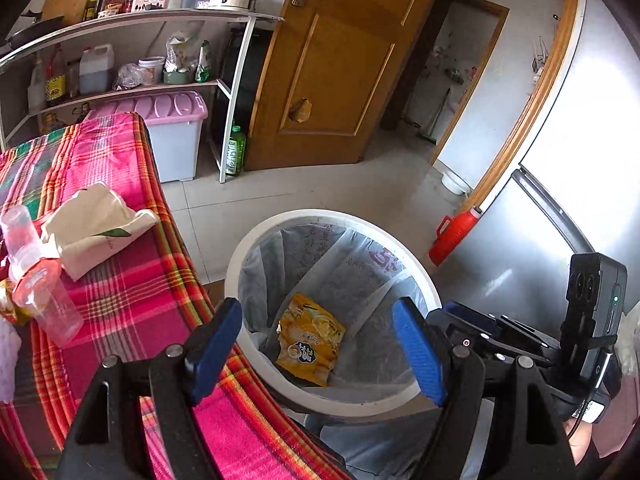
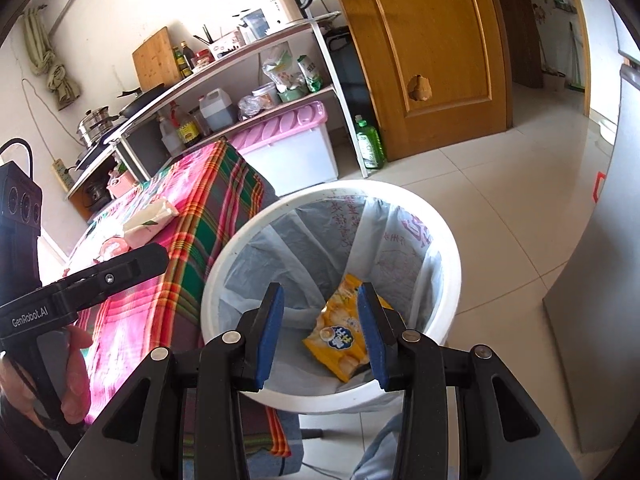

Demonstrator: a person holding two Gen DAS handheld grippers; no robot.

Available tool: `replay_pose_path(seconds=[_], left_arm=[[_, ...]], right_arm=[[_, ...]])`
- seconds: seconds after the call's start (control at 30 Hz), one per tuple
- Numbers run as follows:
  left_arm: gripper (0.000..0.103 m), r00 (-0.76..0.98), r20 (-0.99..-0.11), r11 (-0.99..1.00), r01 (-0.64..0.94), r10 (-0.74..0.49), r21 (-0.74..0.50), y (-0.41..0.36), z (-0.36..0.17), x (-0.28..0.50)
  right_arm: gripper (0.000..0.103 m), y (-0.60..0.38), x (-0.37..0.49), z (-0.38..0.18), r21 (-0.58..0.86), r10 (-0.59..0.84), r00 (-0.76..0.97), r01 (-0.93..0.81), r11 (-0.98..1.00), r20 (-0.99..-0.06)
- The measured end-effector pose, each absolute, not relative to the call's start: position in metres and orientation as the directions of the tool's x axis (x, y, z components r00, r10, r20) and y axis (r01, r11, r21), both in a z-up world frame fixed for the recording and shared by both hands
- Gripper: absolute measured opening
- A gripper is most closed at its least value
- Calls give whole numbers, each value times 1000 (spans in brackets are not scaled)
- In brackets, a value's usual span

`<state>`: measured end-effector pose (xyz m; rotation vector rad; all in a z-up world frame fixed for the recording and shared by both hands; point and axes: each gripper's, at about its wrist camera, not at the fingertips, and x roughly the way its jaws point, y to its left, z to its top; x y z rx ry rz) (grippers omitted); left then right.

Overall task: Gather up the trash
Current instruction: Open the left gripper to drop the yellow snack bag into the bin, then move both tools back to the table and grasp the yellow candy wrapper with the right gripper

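While the left wrist view shows the left claw (image 1: 318,350) spread wide and empty above the white lined bin (image 1: 256,240), a yellow snack wrapper (image 1: 310,340) already lies inside, yet a crumpled cream paper pack (image 1: 98,228) and clear plastic bottle (image 1: 38,276) wait on the pink plaid tabletop (image 1: 132,292). From the right wrist view, the right claw (image 2: 320,332) hangs half-open and empty over the same wrapper, so the collecting looks only partly done.
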<state>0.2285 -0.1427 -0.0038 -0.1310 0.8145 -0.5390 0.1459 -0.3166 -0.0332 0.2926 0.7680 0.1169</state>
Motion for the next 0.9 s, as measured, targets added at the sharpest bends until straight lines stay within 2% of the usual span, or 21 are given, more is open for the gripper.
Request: replay_pose_path(seconds=[0.37,0.9], left_arm=[[79,679,-592,901,348,-434,-260,-92,19,182],[79,834,-530,987,108,-155,-119,-2,16,111]], right_arm=[[39,-275,125,-5,260,250,745,-107,960,-618],[39,-187,94,7,192,420,736,-378,906,-532]])
